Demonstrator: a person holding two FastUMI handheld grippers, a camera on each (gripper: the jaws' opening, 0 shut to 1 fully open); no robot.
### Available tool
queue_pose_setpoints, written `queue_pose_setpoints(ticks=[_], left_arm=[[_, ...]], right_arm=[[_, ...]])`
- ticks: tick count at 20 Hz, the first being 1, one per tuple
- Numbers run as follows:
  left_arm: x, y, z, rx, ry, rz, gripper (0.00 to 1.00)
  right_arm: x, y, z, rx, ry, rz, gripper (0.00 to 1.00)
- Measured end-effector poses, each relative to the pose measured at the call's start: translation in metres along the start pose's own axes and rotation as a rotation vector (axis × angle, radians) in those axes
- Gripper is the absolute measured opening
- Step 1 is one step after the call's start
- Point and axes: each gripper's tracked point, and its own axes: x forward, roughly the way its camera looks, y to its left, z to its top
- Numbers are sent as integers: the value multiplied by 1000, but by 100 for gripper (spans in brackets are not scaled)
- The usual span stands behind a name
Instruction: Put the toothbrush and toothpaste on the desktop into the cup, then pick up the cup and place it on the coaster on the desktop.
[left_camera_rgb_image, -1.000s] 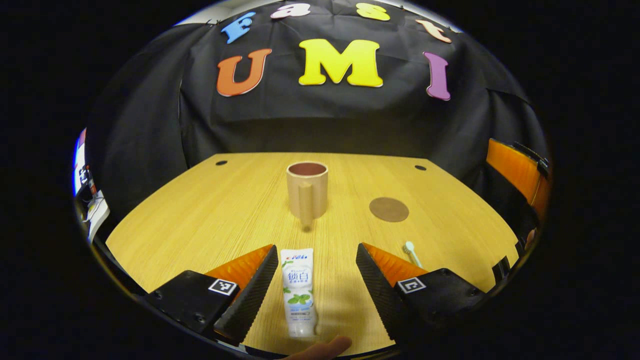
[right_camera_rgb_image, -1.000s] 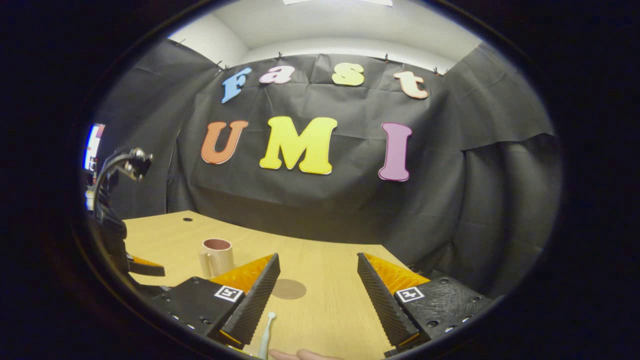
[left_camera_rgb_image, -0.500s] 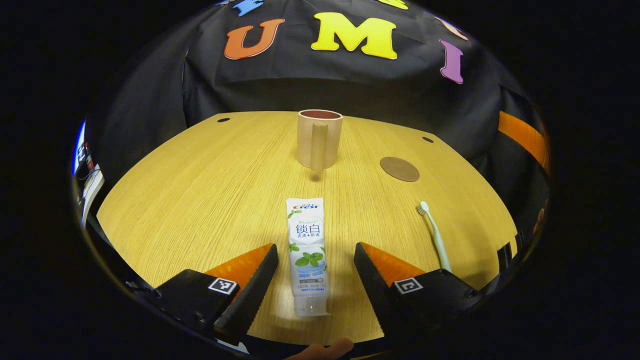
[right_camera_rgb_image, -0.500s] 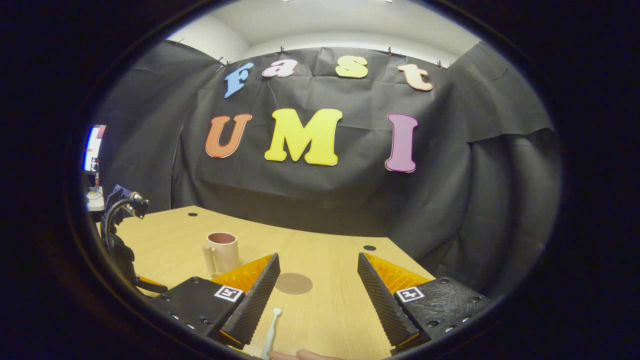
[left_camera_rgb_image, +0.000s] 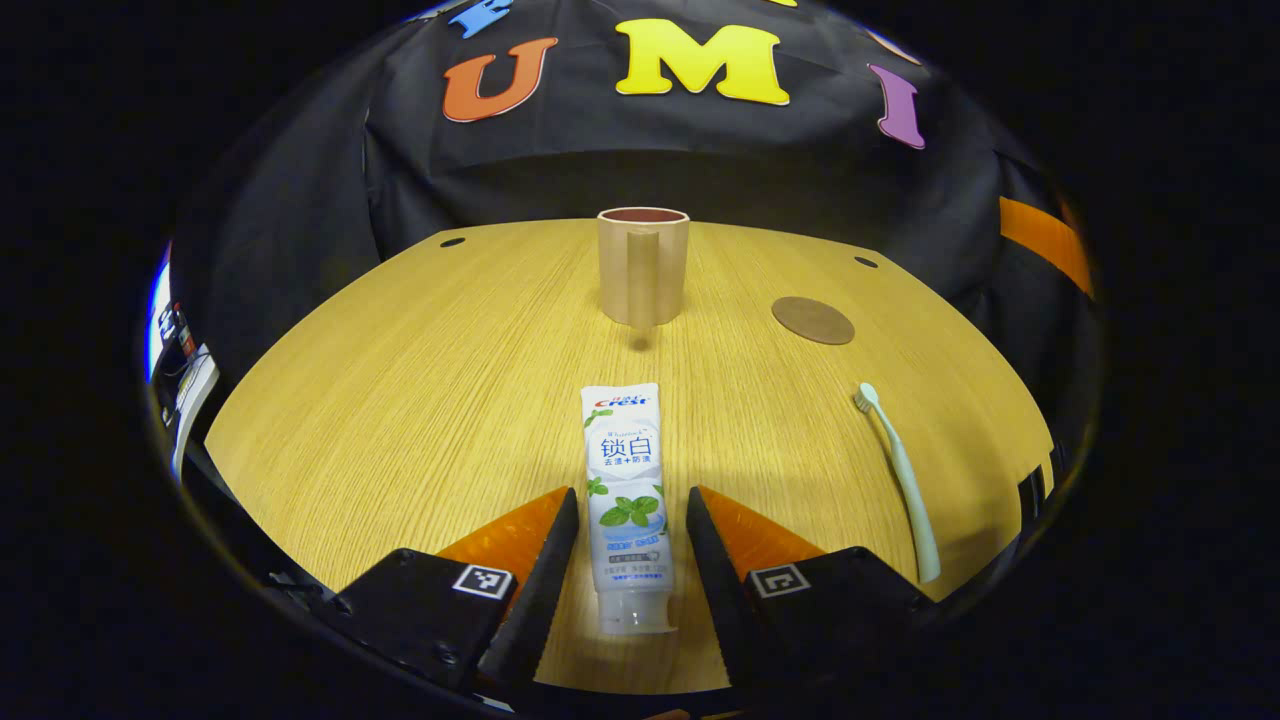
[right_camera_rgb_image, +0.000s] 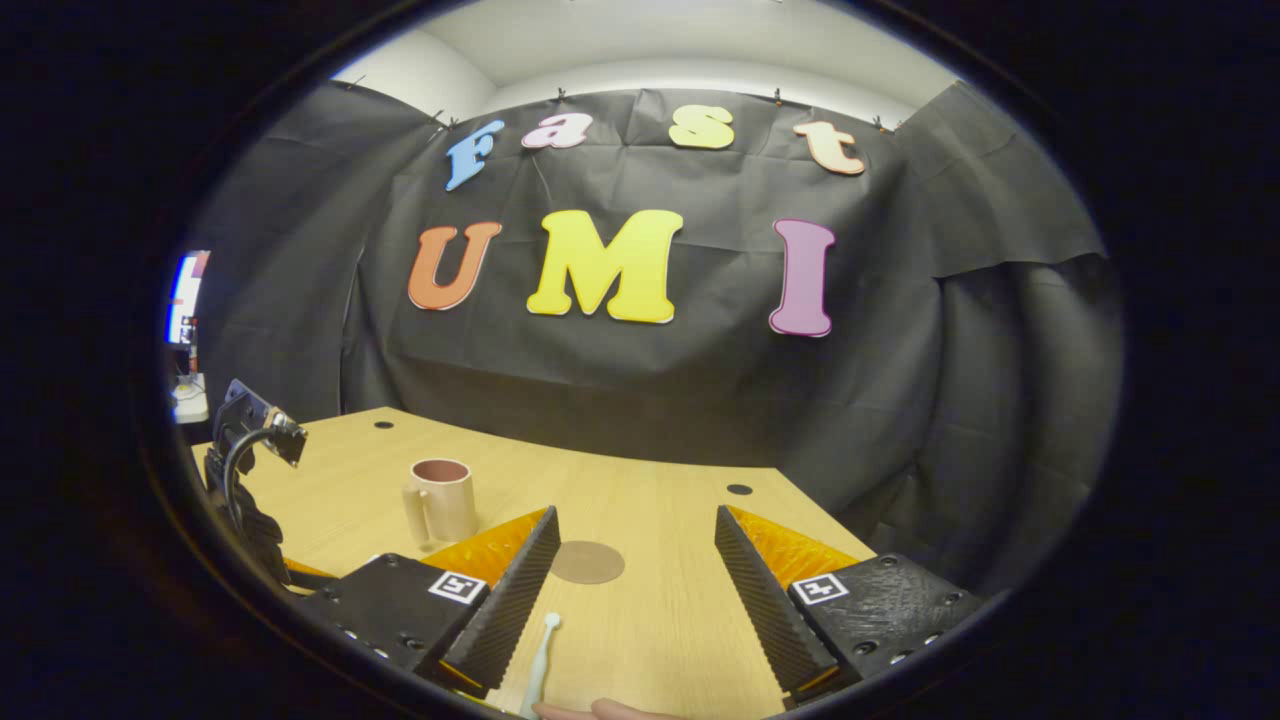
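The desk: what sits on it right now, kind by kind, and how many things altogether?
Cup: 1
Coaster: 1
Toothpaste tube: 1
Toothbrush: 1
Total: 4, all resting on the desk. The cup stands upright; the tube and brush lie flat.

**Toothpaste, toothbrush, cup, coaster on the desktop**

You see the white toothpaste tube (left_camera_rgb_image: 626, 500) lying flat, cap toward you. At its 12 o'clock stands the upright beige cup (left_camera_rgb_image: 642, 265); the pale toothbrush (left_camera_rgb_image: 897, 470) lies at 3, the brown coaster (left_camera_rgb_image: 812, 320) at 1.
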Motion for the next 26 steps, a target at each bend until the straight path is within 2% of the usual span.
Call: queue_pose_setpoints(ticks=[2,4,5,6,7,9,11,14,15,21,23,25,26], left_arm=[[1,4,1,3,-7,3,58],[0,6,-1,-7,-4,-11,48],[0,6,0,-3,-3,-15,47],[0,7,-1,0,-2,-16,52],[0,7,0,-2,-6,-15,45],[0,8,2,-20,-12,-16,43],[-2,7,7,-29,-34,-23,42],[-6,11,21,-49,-98,-3,42],[-8,12,28,-55,-123,9,42],[-20,17,43,-58,-195,43,42],[-19,18,42,-58,-192,42,42],[-20,21,42,-48,-192,50,42],[-20,23,42,-45,-194,58,42]], right_arm=[[2,4,-8,0,30,10,95],[2,11,-17,3,67,30,94],[4,14,-22,5,86,40,94],[5,15,-26,5,98,43,93],[6,15,-27,1,105,39,94],[8,16,-32,-7,114,34,96],[9,24,-44,-2,140,49,93],[11,47,-80,-20,246,128,93],[12,48,-91,-14,285,139,97],[18,52,-139,122,521,102,89],[17,54,-148,139,565,103,87],[18,56,-154,120,580,101,78],[20,57,-156,113,585,101,76]])
